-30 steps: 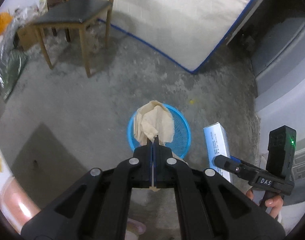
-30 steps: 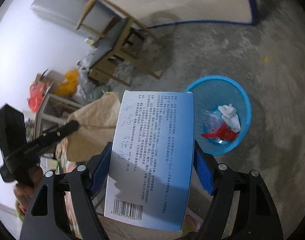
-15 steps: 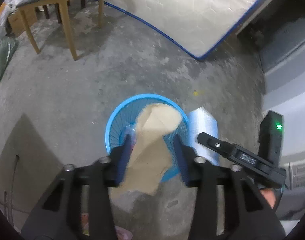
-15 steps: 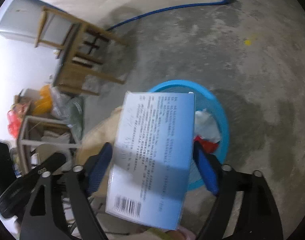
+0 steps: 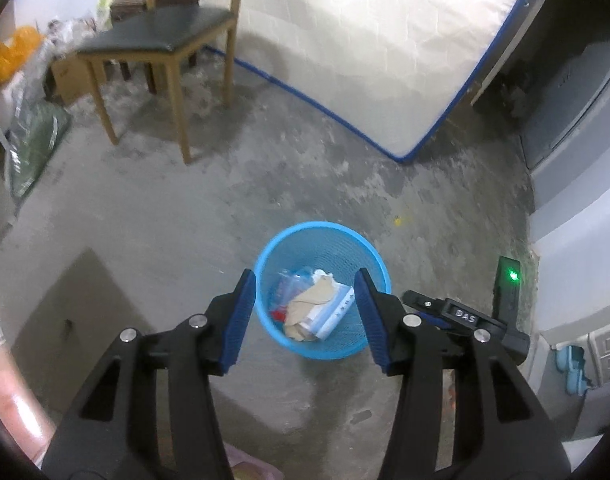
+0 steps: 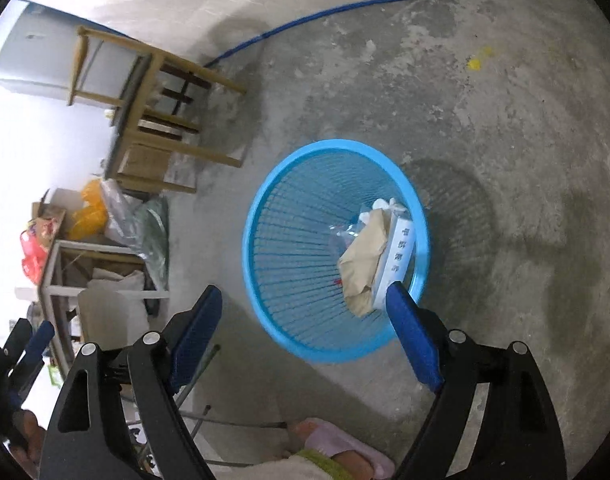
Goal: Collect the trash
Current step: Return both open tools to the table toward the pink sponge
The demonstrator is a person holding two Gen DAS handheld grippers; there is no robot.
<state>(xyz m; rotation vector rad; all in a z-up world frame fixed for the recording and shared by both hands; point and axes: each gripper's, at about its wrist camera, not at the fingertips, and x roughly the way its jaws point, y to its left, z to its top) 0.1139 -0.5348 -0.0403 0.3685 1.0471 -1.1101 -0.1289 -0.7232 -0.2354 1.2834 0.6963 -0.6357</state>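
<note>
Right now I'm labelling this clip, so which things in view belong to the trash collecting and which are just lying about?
Part of the job:
blue basket
brown paper inside it
white box inside it
left gripper, opening, nothing between
right gripper, open, empty

Just lying about:
wooden chair
mattress
orange bag

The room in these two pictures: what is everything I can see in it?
basket: one, blue mesh, on the concrete floor
brown paper: one, crumpled, inside the basket
box: one, white and blue, inside the basket beside the paper
chair: one, wooden with dark seat, by the mattress
mattress: one, white with blue edge, leaning upright
yellow bag: one, far corner among clutter
slipper: one, pink, on a foot
left gripper: fingers opening, nothing between them
right gripper: fingers open, empty
</note>
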